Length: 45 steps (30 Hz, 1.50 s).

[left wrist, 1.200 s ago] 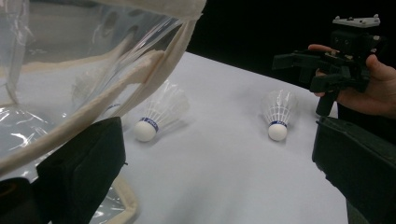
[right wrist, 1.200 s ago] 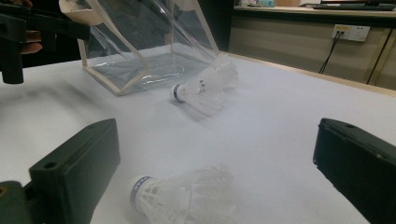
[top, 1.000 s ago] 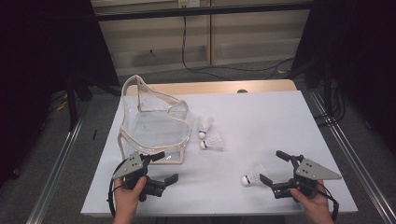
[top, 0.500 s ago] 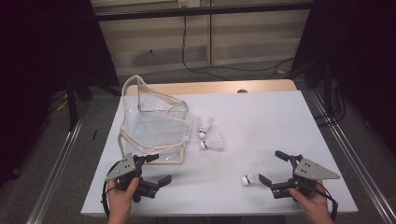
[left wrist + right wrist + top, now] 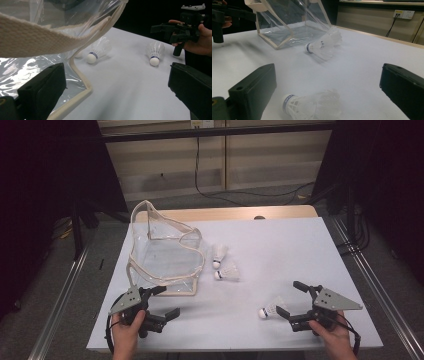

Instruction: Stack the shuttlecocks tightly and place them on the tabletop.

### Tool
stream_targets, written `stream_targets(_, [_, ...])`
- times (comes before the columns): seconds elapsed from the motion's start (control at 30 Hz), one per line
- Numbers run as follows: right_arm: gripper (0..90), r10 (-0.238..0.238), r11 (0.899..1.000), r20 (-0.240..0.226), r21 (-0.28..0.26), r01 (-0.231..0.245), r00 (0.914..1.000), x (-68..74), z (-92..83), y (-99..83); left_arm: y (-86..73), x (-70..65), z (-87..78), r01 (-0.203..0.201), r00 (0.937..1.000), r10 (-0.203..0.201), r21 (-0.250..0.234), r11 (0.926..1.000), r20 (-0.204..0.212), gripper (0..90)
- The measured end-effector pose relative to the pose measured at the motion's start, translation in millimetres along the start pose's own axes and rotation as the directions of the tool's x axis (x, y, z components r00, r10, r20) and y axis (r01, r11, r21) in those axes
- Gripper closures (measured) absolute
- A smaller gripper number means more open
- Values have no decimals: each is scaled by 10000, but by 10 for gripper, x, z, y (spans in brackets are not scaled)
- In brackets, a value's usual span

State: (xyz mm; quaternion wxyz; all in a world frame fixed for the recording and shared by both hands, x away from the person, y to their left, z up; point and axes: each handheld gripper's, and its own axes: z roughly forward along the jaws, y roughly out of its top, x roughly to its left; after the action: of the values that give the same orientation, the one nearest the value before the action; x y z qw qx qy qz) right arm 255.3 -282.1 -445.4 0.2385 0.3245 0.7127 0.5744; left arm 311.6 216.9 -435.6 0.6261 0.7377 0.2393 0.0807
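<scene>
A clear plastic bag (image 5: 165, 252) with cream trim stands open on the left of the white table (image 5: 280, 245). Two white shuttlecocks (image 5: 218, 255) (image 5: 227, 273) lie just right of it. A third shuttlecock (image 5: 270, 309) lies near the front, right by my right gripper (image 5: 290, 298), which is open. In the right gripper view this shuttlecock (image 5: 312, 106) lies low between the parted jaws, untouched. My left gripper (image 5: 167, 301) is open at the bag's front corner. In the left gripper view the bag's trim (image 5: 37, 37) hangs close above the jaws.
A wooden strip (image 5: 235, 213) runs along the table's far edge. Metal rails (image 5: 60, 305) flank the table on both sides. The left gripper view shows the other hand with its gripper (image 5: 180, 27) beyond a shuttlecock (image 5: 154, 53).
My left gripper has drifted slightly left and back toward the front edge. The right gripper and the shuttlecocks have stayed put.
</scene>
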Motion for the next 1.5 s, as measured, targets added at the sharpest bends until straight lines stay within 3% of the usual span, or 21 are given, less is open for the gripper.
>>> stream_targets(0.53, [15, 402, 9990, -74, 180, -400, 9992, -11, -26, 0, 3, 27, -29, 33, 9998, -35, -112, 9999, -215, 14])
stream_targets(1.13, [15, 652, 9958, -228, 663, -636, 9976, -12, -44, -1, 1, 13, -51, -310, 9991, 303, -243, 9992, -312, 8])
stream_targets(1.5, [53, 1112, 9890, -325, 1014, -1074, 9933, -7, -28, 8, -19, -2, -39, -401, 9987, 396, -145, 9991, -314, 8])
